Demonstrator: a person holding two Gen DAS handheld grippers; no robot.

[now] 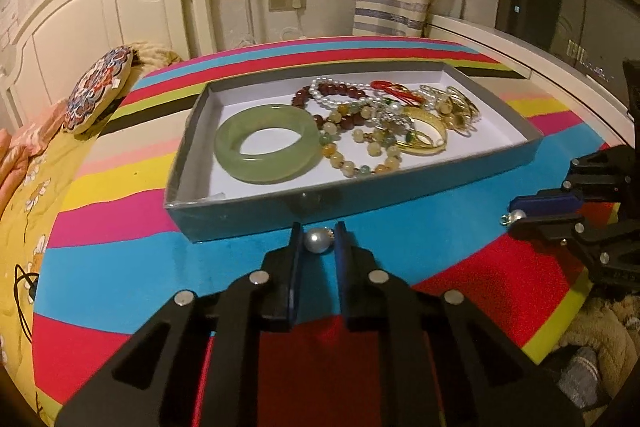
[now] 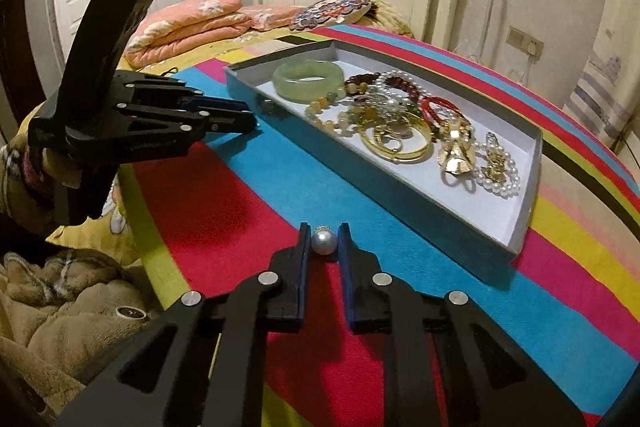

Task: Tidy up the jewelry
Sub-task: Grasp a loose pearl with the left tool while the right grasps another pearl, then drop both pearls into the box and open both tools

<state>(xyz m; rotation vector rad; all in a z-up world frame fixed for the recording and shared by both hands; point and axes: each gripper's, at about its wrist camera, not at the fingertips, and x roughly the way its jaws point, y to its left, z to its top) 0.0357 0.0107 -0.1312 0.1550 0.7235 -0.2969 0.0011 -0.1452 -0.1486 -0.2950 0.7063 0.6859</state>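
Left wrist view: left gripper (image 1: 318, 241) is pinching a pearl earring (image 1: 317, 241) between its blue pads, jaws standing narrow, pearl sitting at the very tips.
Right wrist view: right gripper (image 2: 325, 242) is doing the same with a second pearl earring (image 2: 324, 242), jaws narrow, both pads touching the pearl.
Where the pearls are: both are sitting low over the striped blanket (image 1: 140, 267), just outside the near wall of the grey tray (image 1: 248, 211), neither inside it yet.
Key relation: tray is lying straight ahead of each gripper, so the coming move is looking like forward and over the near wall.
Which hand is nearer: left one is looking nearer, its tips almost at the wall; right one is sitting a little further back, toward the tray's right end.
Tray long axis: running crosswise to the left gripper, slanting away to the upper left in the right view.
Pearl axis: round, no real long axis; the small metal fitting is pointing away from each camera, toward the tray.
Tray contents: jade bangle (image 1: 266, 143) is lying flat at the left end; beaded bracelets (image 1: 360, 131) and gold bangle (image 1: 426, 137) are crowding the middle and right.
Free floor: bare white patch is showing at the near left corner and, in the right view, at the near right end.
Risk (my read): round pearl could be slipping out of a tip-only pinch while clearing the wall.
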